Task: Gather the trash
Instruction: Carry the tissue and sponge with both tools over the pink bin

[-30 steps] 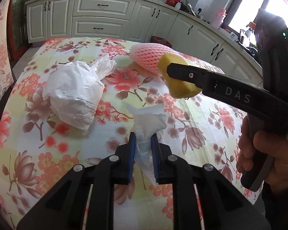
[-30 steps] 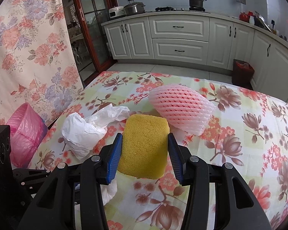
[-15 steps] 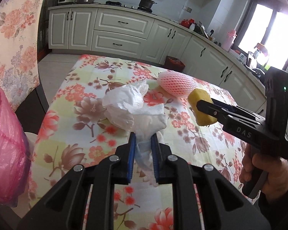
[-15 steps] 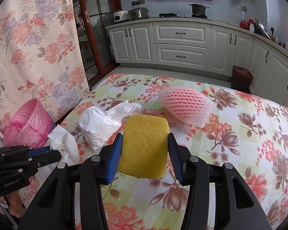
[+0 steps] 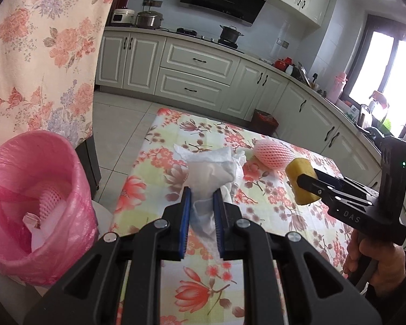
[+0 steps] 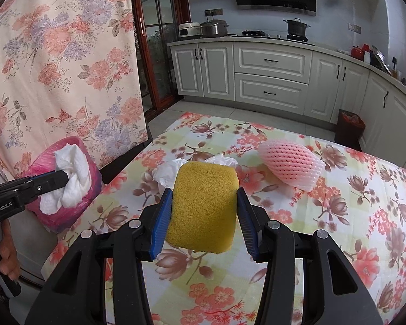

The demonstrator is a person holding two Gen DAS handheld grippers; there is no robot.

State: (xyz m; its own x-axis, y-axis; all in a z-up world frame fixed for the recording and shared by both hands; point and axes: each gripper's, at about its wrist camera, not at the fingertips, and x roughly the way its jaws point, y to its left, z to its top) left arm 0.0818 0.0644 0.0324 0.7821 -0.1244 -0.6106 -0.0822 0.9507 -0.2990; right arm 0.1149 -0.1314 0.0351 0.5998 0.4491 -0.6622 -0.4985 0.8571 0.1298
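tissue (image 5: 211, 170) lifted off floral table (image 5: 257, 243), kitchen cabinets (image 5: 197, 73)

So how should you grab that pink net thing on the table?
Pinch the pink foam net across its narrow width near the middle, coming from above. It lies flat on its side on the table, long and rounded, and looks squashy, so a gentle squeeze should probably hold it.

Two markings can be read. In the left wrist view, at the right of the frame, the letters "DAS" stand in pale print on the black body of the right gripper (image 5: 305, 182). In the right wrist view, at the left edge, "GenRobot.AI" stands in white on the black body of the left gripper (image 6: 65, 177).
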